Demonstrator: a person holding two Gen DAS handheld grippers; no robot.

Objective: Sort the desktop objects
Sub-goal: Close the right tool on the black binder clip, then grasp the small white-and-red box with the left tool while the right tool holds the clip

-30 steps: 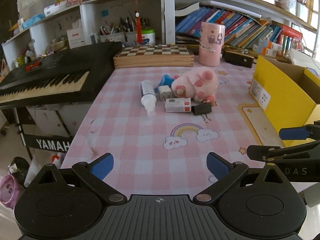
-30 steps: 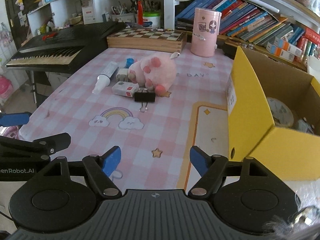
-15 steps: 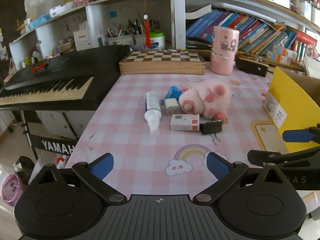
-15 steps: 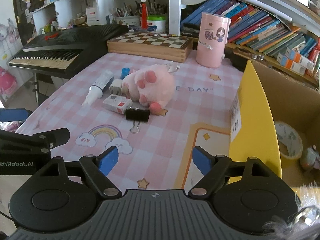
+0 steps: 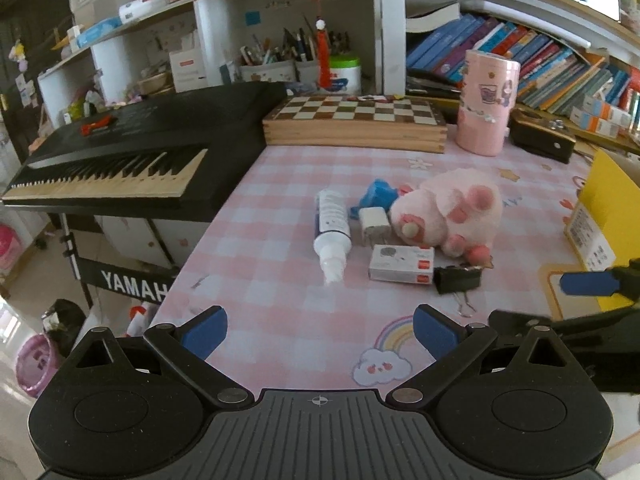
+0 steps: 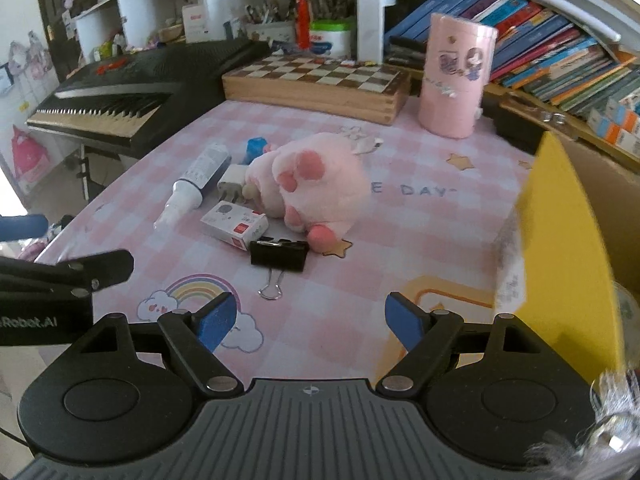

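Note:
A cluster lies mid-table on the pink checked cloth: a pink plush toy, a white tube, a white charger plug, a blue object behind it, a small white box and a black binder clip. My left gripper hovers open short of the tube and box, nothing between its blue pads. My right gripper is open too, just short of the binder clip. The yellow cardboard box stands at the right.
A black keyboard overhangs the table's left side. A wooden chessboard box and a pink cylinder stand at the back, with a black case and bookshelves behind. The table's left edge drops to the floor.
Both grippers have moved forward toward the cluster, so the plush, tube, box and clip appear larger and nearer. The right gripper's fingers stand slightly wider than a second ago.

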